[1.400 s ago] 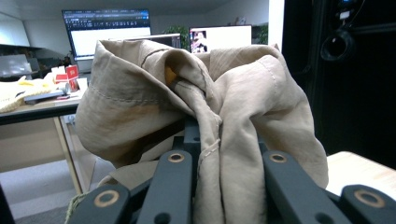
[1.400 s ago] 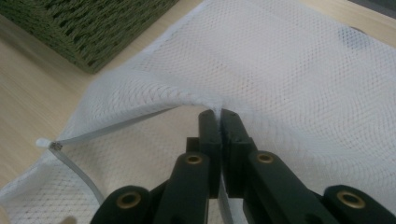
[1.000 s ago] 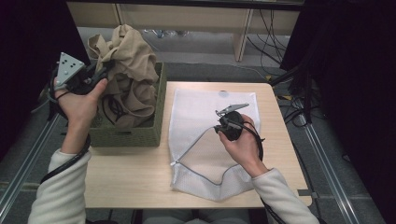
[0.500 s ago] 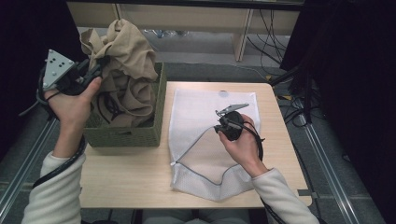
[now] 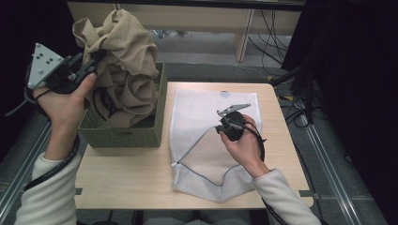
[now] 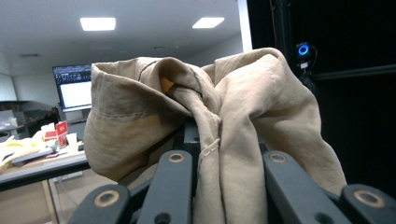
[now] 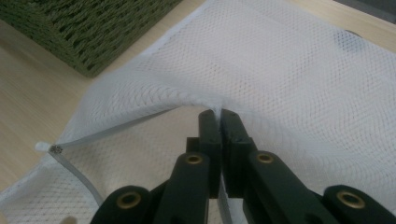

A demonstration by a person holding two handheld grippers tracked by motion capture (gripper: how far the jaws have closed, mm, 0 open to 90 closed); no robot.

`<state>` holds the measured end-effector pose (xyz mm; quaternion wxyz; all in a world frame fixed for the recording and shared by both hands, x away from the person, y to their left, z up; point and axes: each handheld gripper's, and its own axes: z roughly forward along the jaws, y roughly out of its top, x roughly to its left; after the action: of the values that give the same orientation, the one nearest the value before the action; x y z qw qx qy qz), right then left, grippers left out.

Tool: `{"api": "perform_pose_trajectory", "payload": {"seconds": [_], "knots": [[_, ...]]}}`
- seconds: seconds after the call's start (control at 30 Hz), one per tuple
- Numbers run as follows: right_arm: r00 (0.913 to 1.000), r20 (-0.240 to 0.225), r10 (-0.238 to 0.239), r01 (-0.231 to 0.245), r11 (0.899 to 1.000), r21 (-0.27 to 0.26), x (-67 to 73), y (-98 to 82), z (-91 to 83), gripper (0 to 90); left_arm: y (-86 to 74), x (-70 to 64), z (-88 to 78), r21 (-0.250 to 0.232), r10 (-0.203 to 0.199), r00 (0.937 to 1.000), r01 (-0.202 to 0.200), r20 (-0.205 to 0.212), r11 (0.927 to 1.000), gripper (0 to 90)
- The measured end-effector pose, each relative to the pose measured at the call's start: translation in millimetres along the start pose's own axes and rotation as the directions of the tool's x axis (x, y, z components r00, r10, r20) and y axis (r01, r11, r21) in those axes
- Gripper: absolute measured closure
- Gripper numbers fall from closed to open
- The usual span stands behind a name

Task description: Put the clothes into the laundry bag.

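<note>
Nearest the person, the white mesh laundry bag (image 5: 213, 136) lies flat on the desk (image 5: 126, 176), its zipped mouth gaping toward the front edge. The right gripper (image 5: 224, 123) has its jaws pressed together on the upper lip of that opening, and in the right gripper view the right gripper (image 7: 219, 116) pinches the mesh hem and tents it up off the lower layer. So the bag is held ready, mouth lifted, nothing inside as far as the pictures show.

Further back and to the left, the woven green basket (image 5: 141, 133) sits on the desk just beside the bag. Above it the left gripper (image 5: 89, 65) is clamped on the beige garment (image 5: 126, 56), with a fold bunched between its jaws, as the left gripper view confirms on the cloth (image 6: 210, 121). The garment hangs raised, its lower part trailing inside the basket.

My read: the pick is made and the bag is open. Clearing the basket, carrying across and stuffing the garment in are left, and so is zipping.
</note>
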<state>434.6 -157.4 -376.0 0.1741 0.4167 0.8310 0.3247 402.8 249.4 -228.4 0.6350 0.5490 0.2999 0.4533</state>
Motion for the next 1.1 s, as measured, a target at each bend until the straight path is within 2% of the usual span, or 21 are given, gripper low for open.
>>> {"api": "perform_pose_trajectory", "payload": {"seconds": [0.07,0.17,0.33,0.4,0.47,0.67,0.73,0.8,0.9,0.93,0.97,1.03,1.1], "knots": [[0.9996,-0.003,0.030,-0.030,0.999,0.015,1.8,-0.1,-2.2,89.6,5.0,-1.5,-1.9,-0.004,0.009,1.0000,-0.009,-0.001,1.0000,79.8],[1.0000,-0.003,0.009,-0.009,1.000,0.003,-0.3,0.4,-2.1,89.6,11.9,-4.1,-3.9,-0.027,0.013,0.9999,-0.013,0.010,0.9996,79.8],[1.0000,0.001,-0.006,0.006,1.000,-0.003,-1.1,0.3,-1.8,89.6,22.7,-7.0,-8.5,-0.038,0.033,0.9993,-0.032,0.019,0.9988,79.8],[0.9998,0.001,0.022,-0.022,1.000,0.008,0.8,0.0,-2.6,89.6,25.8,-7.0,-9.7,-0.034,0.033,0.9992,-0.032,0.020,0.9989,79.8],[0.9998,0.002,0.020,-0.020,1.000,0.007,0.8,0.0,-2.5,89.6,26.9,-6.5,-9.2,-0.046,0.019,0.9993,-0.018,0.031,0.9988,79.8],[0.9993,-0.006,0.036,-0.036,0.999,0.016,1.3,0.5,-3.2,89.6,33.3,-8.3,-13.7,-0.065,0.025,0.9991,-0.022,0.034,0.9976,79.8],[0.9999,-0.003,-0.010,0.010,1.000,0.003,-1.6,0.5,-2.1,89.6,37.2,-9.9,-16.8,-0.080,0.022,0.9991,-0.019,0.037,0.9966,79.8],[0.9998,-0.002,-0.021,0.021,1.000,-0.001,-2.3,0.2,-1.8,89.6,41.4,-12.0,-20.0,-0.090,0.021,0.9985,-0.017,0.049,0.9958,79.8],[0.9999,-0.004,-0.012,0.012,1.000,0.001,-1.9,0.5,-2.1,89.6,48.3,-15.9,-25.6,-0.109,0.030,0.9977,-0.023,0.060,0.9937,79.8],[1.0000,-0.006,0.007,-0.007,1.000,0.009,-0.8,0.5,-2.9,89.6,50.1,-16.7,-27.1,-0.113,0.033,0.9975,-0.025,0.063,0.9933,79.8],[0.9997,-0.007,0.024,-0.024,1.000,0.016,0.1,0.3,-3.6,89.6,53.5,-17.9,-30.3,-0.116,0.024,0.9967,-0.015,0.077,0.9931,79.8],[0.9996,-0.004,0.028,-0.028,1.000,0.011,0.1,0.2,-3.5,89.6,57.3,-19.7,-34.0,-0.131,0.007,0.9951,0.006,0.099,0.9913,79.9],[0.9994,-0.009,0.033,-0.033,0.999,0.003,0.0,0.0,-2.1,89.6,61.1,-22.4,-37.6,-0.140,0.015,0.9943,0.000,0.106,0.9902,79.8]]}}
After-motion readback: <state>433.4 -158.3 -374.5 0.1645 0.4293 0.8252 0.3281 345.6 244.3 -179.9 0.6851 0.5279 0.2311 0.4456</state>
